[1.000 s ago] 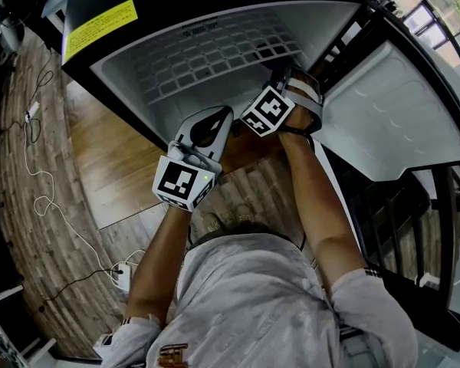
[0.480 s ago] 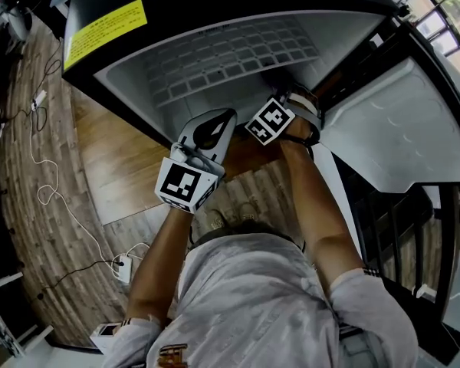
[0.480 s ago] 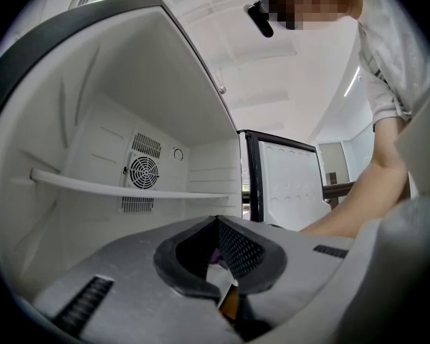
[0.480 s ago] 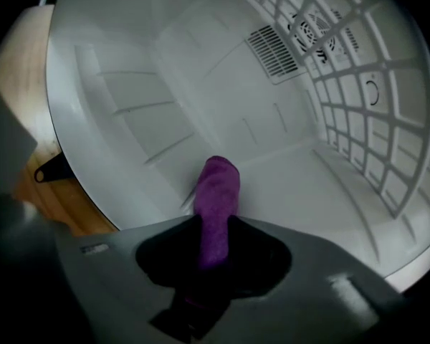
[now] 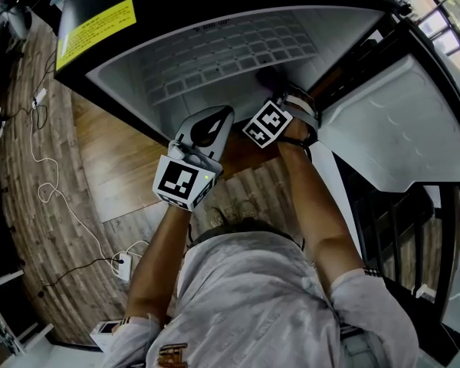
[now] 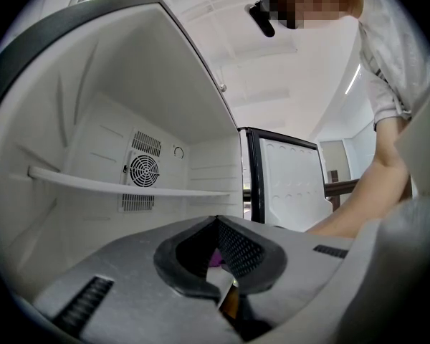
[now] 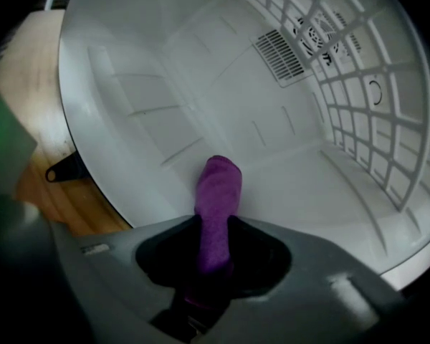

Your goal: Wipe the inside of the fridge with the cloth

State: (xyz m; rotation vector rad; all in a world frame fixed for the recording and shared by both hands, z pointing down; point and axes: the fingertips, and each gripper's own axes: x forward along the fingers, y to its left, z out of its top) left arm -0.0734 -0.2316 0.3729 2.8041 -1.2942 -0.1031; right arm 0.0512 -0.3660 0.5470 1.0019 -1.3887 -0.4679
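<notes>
Your left tongs (image 6: 216,222) are hanging pinched together, empty, at the fridge (image 7: 287,156) mouth. Your right tongs (image 7: 215,224) are clamping the purple cloth (image 7: 218,185), its free end poking toward the white floor inside. It's looking soft, light and floppy, so gripping it short is suiting it.

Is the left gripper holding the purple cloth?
No, the purple cloth is pinched in the right gripper, while the left gripper is shut on nothing.
</notes>
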